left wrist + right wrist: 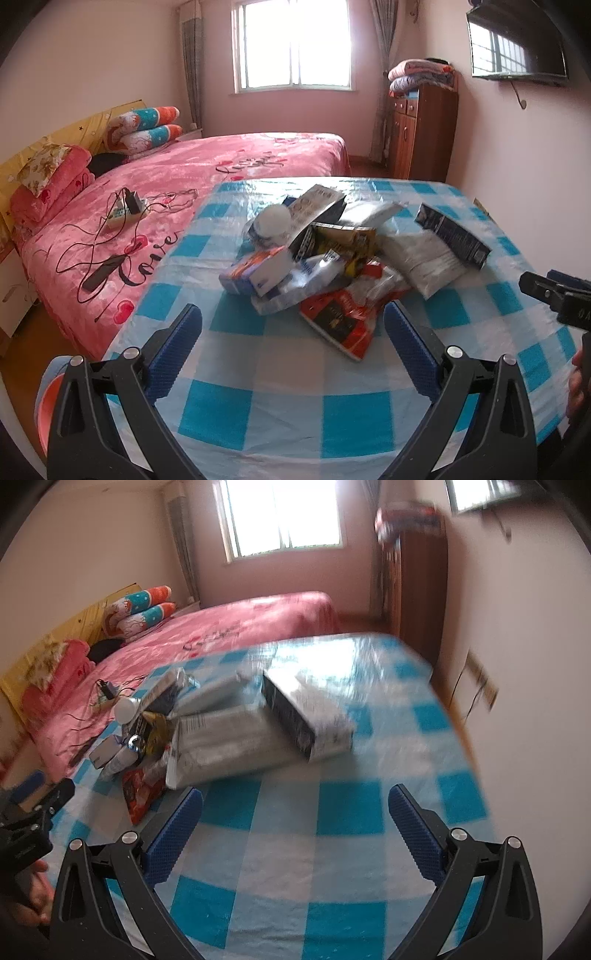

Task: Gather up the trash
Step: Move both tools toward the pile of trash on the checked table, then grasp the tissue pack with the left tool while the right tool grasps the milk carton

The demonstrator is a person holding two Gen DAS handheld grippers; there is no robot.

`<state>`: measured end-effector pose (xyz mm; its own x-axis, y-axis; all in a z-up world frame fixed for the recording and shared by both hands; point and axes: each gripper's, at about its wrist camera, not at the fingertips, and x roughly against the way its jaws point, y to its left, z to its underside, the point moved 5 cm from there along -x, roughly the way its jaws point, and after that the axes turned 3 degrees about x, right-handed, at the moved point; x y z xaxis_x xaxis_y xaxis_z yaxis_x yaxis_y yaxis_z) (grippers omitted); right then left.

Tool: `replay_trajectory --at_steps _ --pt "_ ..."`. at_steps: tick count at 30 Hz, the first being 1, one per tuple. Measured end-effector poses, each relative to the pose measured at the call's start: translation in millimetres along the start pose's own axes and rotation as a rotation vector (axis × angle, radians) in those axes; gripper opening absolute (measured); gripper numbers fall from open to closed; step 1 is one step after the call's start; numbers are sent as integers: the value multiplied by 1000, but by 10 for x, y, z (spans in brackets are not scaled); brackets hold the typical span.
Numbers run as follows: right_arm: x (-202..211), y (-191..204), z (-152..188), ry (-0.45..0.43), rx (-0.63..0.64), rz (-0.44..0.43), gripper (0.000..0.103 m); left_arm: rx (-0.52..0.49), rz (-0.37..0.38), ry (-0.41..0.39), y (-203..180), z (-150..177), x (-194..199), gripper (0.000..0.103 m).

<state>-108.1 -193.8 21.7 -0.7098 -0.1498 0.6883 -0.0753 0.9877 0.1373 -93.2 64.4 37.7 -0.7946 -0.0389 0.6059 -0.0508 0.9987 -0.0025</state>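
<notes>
Trash pile [325, 258] just beyond open jaws

Bedroom, pale pink walls, bright daylight through the window [291, 44] on the far wall, curtains [192, 66] on both sides. Below the window, a bed [207, 166] under a pink cover, pillows [147, 127] stacked at its left end. Right of the window a wooden cabinet [421, 129] topped with folded blankets [419, 75]; a TV [517, 44] hangs beyond it.
</notes>
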Motion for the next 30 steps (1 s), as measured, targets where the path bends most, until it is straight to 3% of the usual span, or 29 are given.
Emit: replay_trajectory --at_steps 6,12,14,16,21,23,27,30 --pt "-102 -128 1 16 -47 20 99 -37 15 12 45 -11 -96 99" --pt "-126 -295 -109 6 -77 4 98 -8 57 49 190 -112 -251 99" --pt "-156 -340 -178 7 -83 -20 96 31 101 87 284 -144 -352 99" --pt "-203 -366 -246 16 -89 -41 77 96 161 139 395 -170 -463 99" --pt "-432 -392 -461 52 -100 -109 76 339 280 240 658 -246 -721 99" --pt "-529 -356 -574 64 -77 -128 76 372 267 264 656 -266 -832 99" --pt "-784 -341 -765 98 -42 -134 93 400 196 307 624 -312 -1036 99" --pt "-992 -361 -904 124 -48 -152 93 428 172 329 632 -372 -1172 99"
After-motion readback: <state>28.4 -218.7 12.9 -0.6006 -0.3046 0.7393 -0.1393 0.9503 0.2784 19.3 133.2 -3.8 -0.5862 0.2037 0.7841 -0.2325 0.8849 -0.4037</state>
